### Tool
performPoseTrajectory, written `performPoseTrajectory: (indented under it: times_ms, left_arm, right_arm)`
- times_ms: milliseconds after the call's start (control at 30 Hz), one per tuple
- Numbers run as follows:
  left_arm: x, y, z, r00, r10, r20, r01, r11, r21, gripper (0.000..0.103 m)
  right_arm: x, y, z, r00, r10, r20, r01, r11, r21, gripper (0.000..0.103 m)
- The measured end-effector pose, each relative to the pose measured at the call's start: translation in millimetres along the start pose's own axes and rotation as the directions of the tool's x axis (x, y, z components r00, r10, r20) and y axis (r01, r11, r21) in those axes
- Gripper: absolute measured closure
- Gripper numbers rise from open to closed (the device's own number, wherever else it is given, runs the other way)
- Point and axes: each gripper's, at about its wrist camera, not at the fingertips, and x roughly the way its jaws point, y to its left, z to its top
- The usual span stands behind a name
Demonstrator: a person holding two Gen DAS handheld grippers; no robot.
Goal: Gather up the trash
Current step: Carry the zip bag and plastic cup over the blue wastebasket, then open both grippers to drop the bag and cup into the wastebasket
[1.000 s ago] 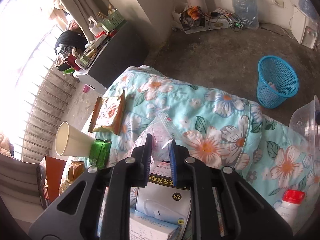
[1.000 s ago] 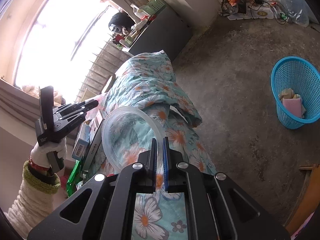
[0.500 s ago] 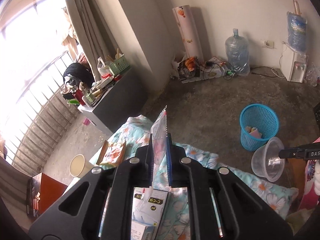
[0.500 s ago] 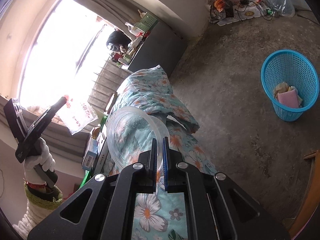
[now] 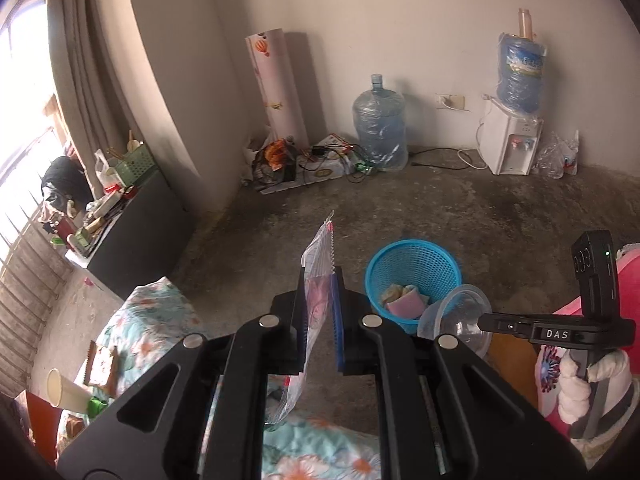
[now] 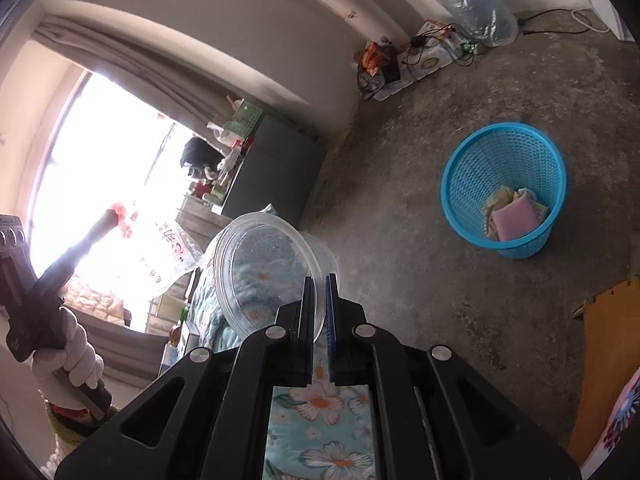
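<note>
A clear plastic zip bag [image 5: 318, 268] stands upright, pinched in my left gripper [image 5: 320, 280], which is shut on it above the edge of the bed. My right gripper [image 6: 319, 284] is shut on the rim of a clear plastic bowl [image 6: 264, 268], held tilted over the floral cover. The blue mesh basket [image 5: 414, 276] stands on the concrete floor just beyond both, with a pink item and crumpled paper inside. In the left wrist view the right gripper [image 5: 486, 322] holds the bowl [image 5: 452, 316] beside the basket. In the right wrist view the left gripper [image 6: 112, 214] and its bag [image 6: 168, 248] show against the window, and the basket [image 6: 504, 188] is far right.
The floral bed cover [image 5: 160, 304] carries a paper cup [image 5: 64, 390] and a snack wrapper [image 5: 102, 366] at lower left. A dark cabinet [image 5: 140, 232] with clutter stands by the window. A water jug [image 5: 378, 124], dispenser [image 5: 510, 140] and cables line the far wall. An orange wooden piece [image 6: 608, 344] sits right.
My left gripper has lifted the bag off the bed and swung up toward the basket. The right gripper has carried the bowl the same way, and the basket looks nearer.
</note>
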Motion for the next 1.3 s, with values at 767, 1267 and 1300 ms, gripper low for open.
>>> performPoseTrajectory:
  times_ms: [767, 1267, 1300]
  left_arm:
    - [291, -116, 23, 0.925, -0.256, -0.280, 0.198, 0.955, -0.220, 0.047]
    - [210, -72, 2, 0.950, -0.268, -0.162, 0.224, 0.942, -0.249, 0.043]
    - [195, -68, 1, 0.952, -0.269, -0.145, 0.228, 0.941, -0.249, 0.041]
  right_arm:
    - [89, -197, 96, 0.891, -0.455, -0.017, 0.442, 0.856, 0.269, 0.049]
    - [60, -163, 44, 0.889, -0.451, 0.080, 0.418, 0.869, 0.264, 0.044]
    - [54, -150, 43, 0.889, -0.447, 0.100, 0.414, 0.878, 0.241, 0.044]
